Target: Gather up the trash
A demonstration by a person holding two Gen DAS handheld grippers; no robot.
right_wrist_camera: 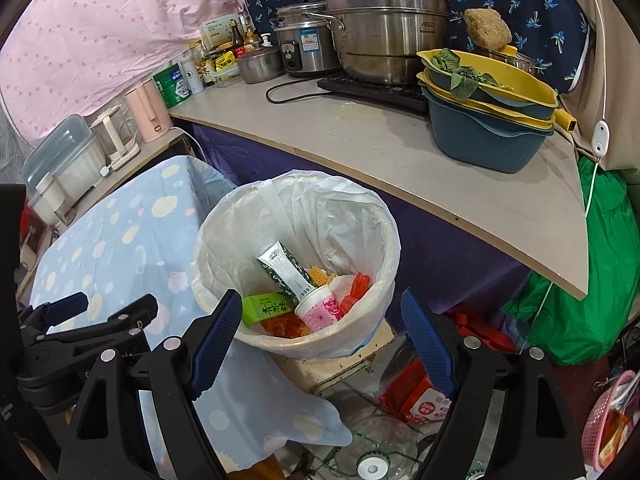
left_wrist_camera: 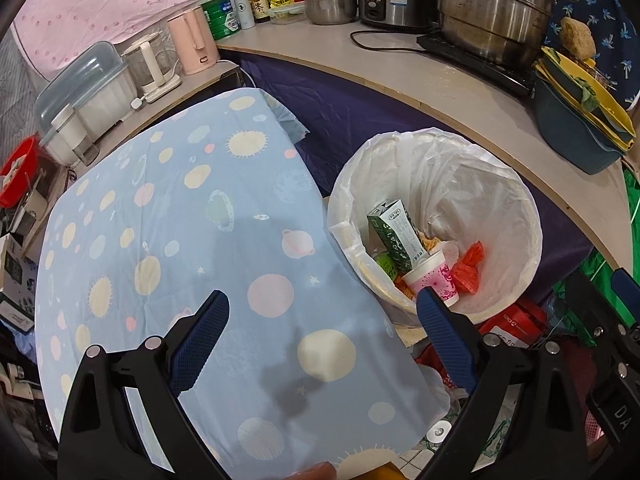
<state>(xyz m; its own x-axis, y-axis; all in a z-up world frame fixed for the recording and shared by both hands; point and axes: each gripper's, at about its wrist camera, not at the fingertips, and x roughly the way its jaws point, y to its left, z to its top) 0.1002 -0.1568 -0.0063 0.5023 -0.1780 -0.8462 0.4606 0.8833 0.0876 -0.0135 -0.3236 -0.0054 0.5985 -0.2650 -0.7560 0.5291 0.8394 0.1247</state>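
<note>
Bin (right_wrist_camera: 224, 232) dead ahead, white liner draped over its rim, and the trash is sitting inside it. In my right view I count the green-and-white carton (right_wrist_camera: 286, 276) leaning upright, the pink paper cup (right_wrist_camera: 320, 312) against its foot, a lime-green box (right_wrist_camera: 266, 309) at the left, and red wrapping (right_wrist_camera: 356, 290) to the right. My right gripper (right_wrist_camera: 316, 340) stands wide apart, both blue pads clear of everything, nothing between them; the bin's near rim shows through the gap.

Over to the left view: my left gripper (left_wrist_camera: 322, 336) is also spread wide and empty, hanging above the blue planet-print cloth (left_wrist_camera: 168, 220) on the surface beside the bin (left_wrist_camera: 516, 216). From here the carton (left_wrist_camera: 394, 236) and cup (left_wrist_camera: 434, 280) show clearly and the red wrapping (left_wrist_camera: 468, 264) too, but the lime-green box is only a sliver behind the carton.

What the right view alone gives me: the floor under the bin, with a red packet (right_wrist_camera: 416, 396) and a clear plastic bottle (right_wrist_camera: 372, 452), plus a green bag (right_wrist_camera: 600, 264) under the counter edge. It also catches my left gripper's arm at the far left. The left view alone shows a red basin (left_wrist_camera: 18, 168) at the far left edge. Both show the steel pots (right_wrist_camera: 384, 32) on the counter.
</note>
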